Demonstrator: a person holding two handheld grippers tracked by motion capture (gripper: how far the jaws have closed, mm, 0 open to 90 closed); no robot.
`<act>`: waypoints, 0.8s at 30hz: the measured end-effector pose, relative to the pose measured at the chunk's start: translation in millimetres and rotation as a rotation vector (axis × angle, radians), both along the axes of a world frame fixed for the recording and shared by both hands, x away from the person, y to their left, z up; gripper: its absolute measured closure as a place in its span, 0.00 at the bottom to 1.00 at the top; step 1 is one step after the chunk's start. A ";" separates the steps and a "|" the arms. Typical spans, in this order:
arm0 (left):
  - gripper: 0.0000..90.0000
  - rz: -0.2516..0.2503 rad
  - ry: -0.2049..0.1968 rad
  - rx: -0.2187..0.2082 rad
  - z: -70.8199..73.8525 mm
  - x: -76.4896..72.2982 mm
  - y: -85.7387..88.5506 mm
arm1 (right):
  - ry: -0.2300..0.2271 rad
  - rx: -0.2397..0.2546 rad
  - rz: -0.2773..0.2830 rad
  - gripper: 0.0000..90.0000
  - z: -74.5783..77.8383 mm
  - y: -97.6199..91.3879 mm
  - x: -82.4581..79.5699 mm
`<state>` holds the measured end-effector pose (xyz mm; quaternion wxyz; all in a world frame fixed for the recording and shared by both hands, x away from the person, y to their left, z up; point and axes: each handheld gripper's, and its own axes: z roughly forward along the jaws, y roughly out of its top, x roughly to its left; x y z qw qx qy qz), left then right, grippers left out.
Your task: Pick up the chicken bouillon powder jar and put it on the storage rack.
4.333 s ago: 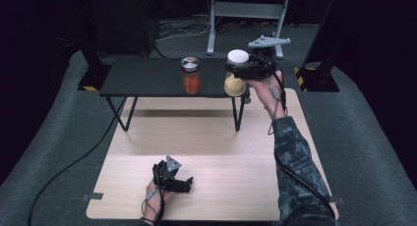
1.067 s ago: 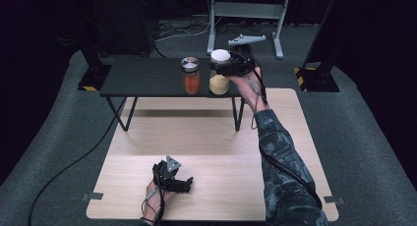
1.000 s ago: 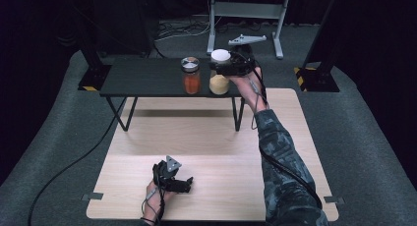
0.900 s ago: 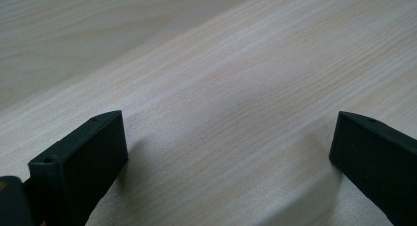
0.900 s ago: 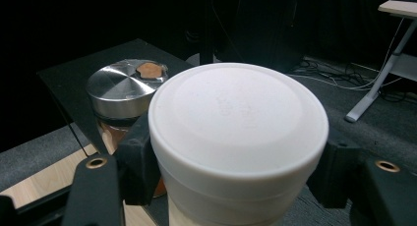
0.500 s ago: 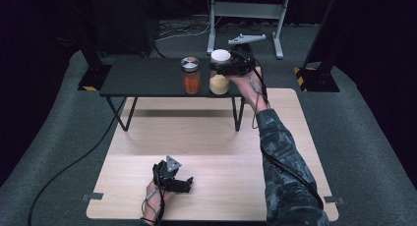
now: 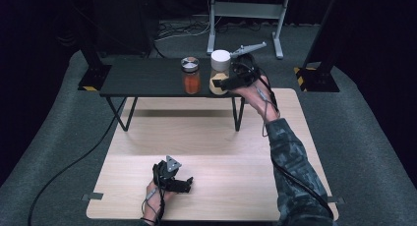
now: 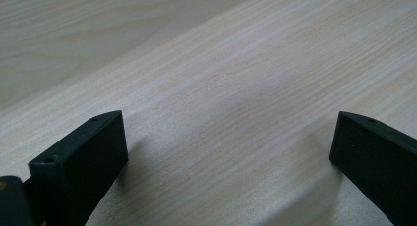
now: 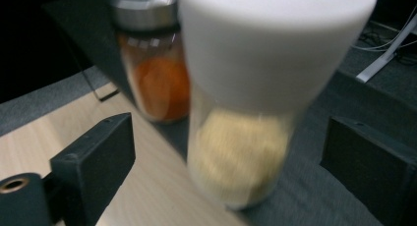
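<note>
A clear jar [image 7: 219,74] with a white lid and pale grains stands on the low black table [image 7: 142,78], just right of an orange-filled jar [image 7: 191,76] with a metal lid. My right gripper [image 7: 223,82] reaches in from the right, and its jaws have just been opening. In the right gripper view the white-lidded jar [image 9: 241,152] stands blurred between the jaws of the right gripper [image 9: 231,132], with a gap on each side; the orange jar [image 9: 157,78] is behind it to the left. My left gripper [image 7: 187,183] rests open on the wooden board [image 7: 236,162], with nothing in the left gripper [image 8: 226,152].
The black table's front edge runs close under both jars. Its left half [image 7: 137,71] is bare. Dark stand feet [image 7: 93,76] flank it on grey carpet, and a metal frame [image 7: 246,12] stands behind. A cable trails along the right forearm [image 7: 295,162].
The right gripper carried the white-lidded jar left, set it down beside the orange jar, then let go of it as its jaws opened. The left gripper has stayed still.
</note>
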<state>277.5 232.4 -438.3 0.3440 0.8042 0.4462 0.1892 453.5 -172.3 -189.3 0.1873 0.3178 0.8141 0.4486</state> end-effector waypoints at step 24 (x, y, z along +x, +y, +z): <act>0.00 0.001 0.000 0.000 0.0 0.1 -0.1 | 0.133 -0.044 -0.113 0.00 -154.9 -80.3 -94.1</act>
